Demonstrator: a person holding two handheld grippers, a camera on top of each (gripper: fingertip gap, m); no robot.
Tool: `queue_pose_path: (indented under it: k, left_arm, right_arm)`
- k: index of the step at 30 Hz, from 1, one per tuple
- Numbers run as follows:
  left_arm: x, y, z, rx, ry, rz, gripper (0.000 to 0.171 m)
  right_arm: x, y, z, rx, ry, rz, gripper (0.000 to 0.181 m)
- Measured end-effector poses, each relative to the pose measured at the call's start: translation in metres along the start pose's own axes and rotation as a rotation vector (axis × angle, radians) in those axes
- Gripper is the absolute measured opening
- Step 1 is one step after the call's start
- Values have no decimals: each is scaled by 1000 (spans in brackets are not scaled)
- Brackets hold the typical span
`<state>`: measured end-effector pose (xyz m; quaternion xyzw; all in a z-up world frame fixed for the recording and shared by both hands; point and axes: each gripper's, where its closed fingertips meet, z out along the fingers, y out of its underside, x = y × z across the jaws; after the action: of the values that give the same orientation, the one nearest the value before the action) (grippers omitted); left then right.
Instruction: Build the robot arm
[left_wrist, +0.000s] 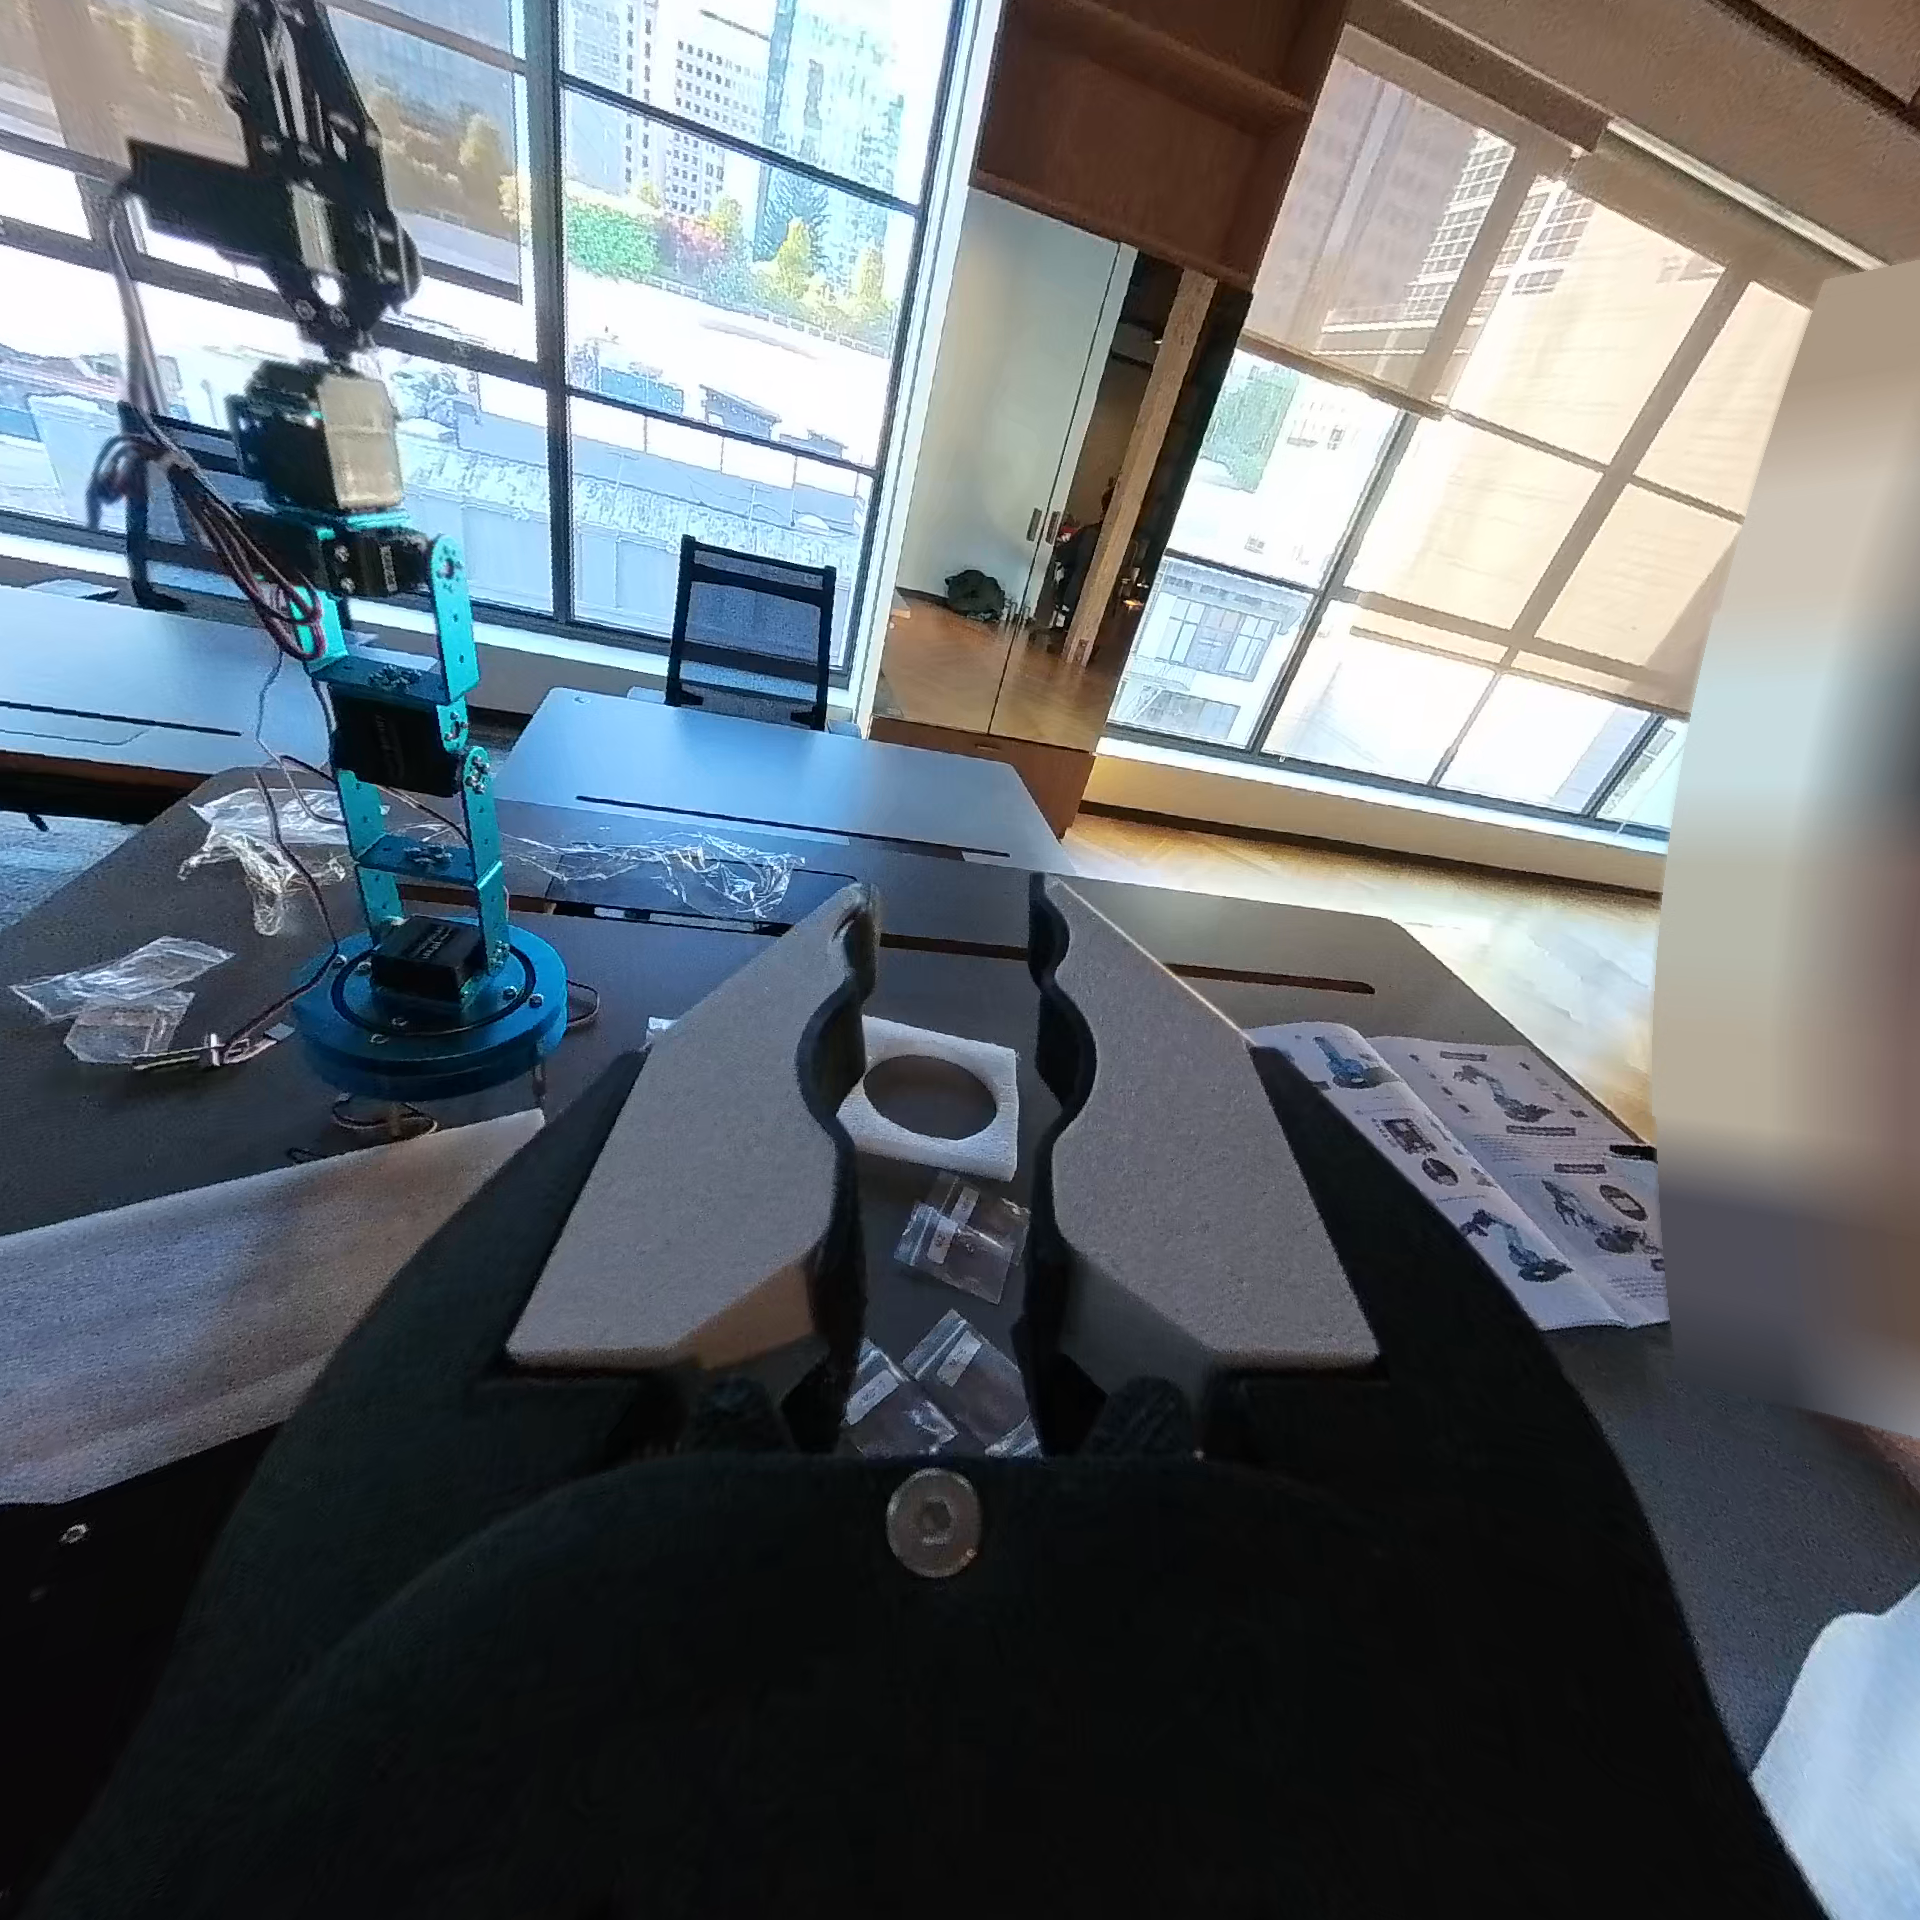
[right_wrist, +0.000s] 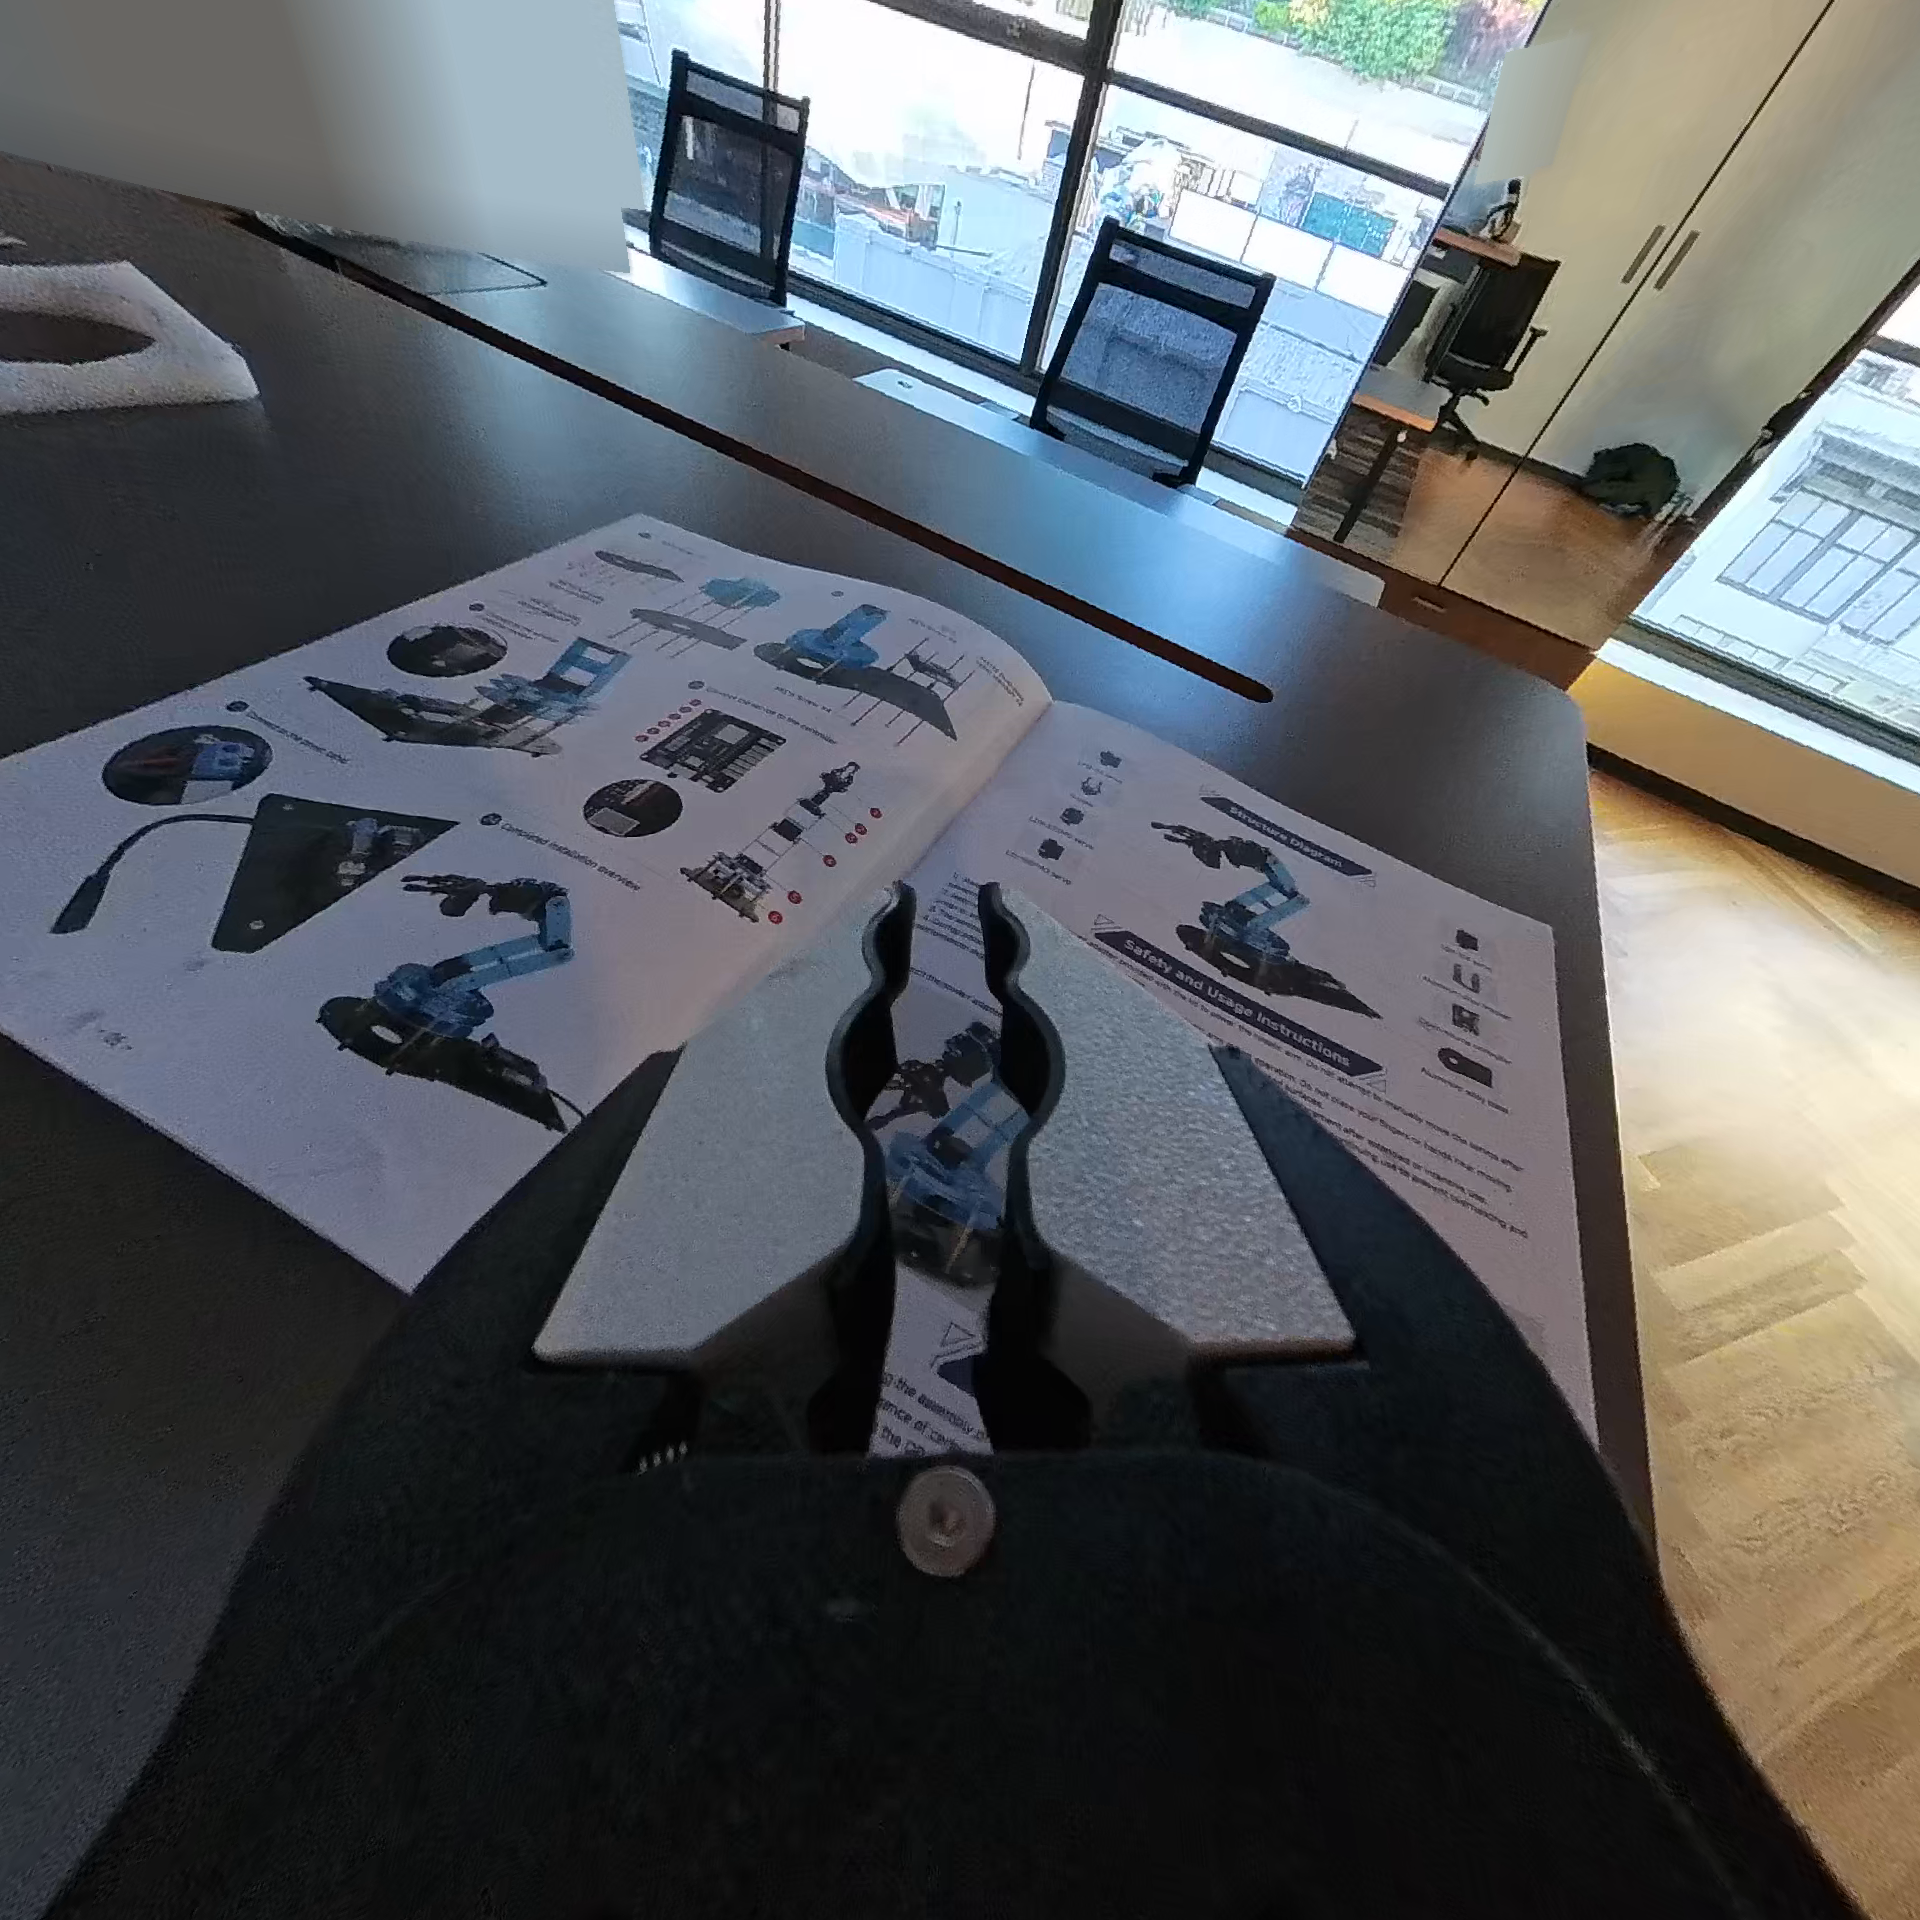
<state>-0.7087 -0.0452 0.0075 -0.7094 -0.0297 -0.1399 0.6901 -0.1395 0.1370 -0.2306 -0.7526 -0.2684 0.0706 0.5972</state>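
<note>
My left gripper (left_wrist: 951, 904) is open and empty above the dark table (left_wrist: 675, 966). Small clear plastic bags (left_wrist: 961, 1236) lie under its jaws. A white foam square with a round hole (left_wrist: 935, 1148) lies just past them. A small blue and black robot arm (left_wrist: 416, 790) stands upright on a round blue base (left_wrist: 431, 1023) to the left. My right gripper (right_wrist: 948, 899) hovers low over the right page of an open illustrated booklet (right_wrist: 520, 831). Its jaws stand a narrow gap apart and hold nothing. The booklet also shows in the left wrist view (left_wrist: 1496, 1164).
Crumpled clear wrappers (left_wrist: 114, 997) and a white foam sheet (left_wrist: 208, 1288) lie left of my left gripper. The foam square (right_wrist: 125, 343) shows far left in the right wrist view. The table's right edge (right_wrist: 1600, 935) drops to wooden floor. Black chairs (right_wrist: 1143, 343) stand by the windows. My right fingertips sit around 65 cm from my left ones.
</note>
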Motion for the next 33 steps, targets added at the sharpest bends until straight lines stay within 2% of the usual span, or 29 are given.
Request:
queue_pose_path:
  k: [9, 16, 19, 24, 26, 28, 30, 33]
  left_arm:
    - [3, -2, -14, 1, -5, 16, 26]
    - [-15, 0, -24, -7, 47, 4, 25]
    - [-38, 13, -31, -27, 74, -11, 26]
    - [-103, 49, -30, -79, 100, 1, 27]
    - [-129, 63, -21, -133, 144, 16, 27]
    - [-154, 72, -8, -189, 194, 44, 26]
    - [-174, 76, 7, -225, 259, 70, 26]
    - [-200, 76, 35, -250, 362, 106, 29]
  right_arm:
    - [-6, 4, 2, -26, -12, -46, 11]
    - [7, -4, -4, 6, 40, -90, 11]
    - [12, -4, -5, 29, 40, -87, 10]
    - [5, -21, -2, 73, -9, 43, 13]
    - [-21, -46, 4, 98, -88, 72, 14]
    - [-63, -84, 15, 151, -191, 71, 15]
    - [-122, -124, 31, 185, -328, 74, 22]
    - [-230, -178, 59, 226, -559, 79, 27]
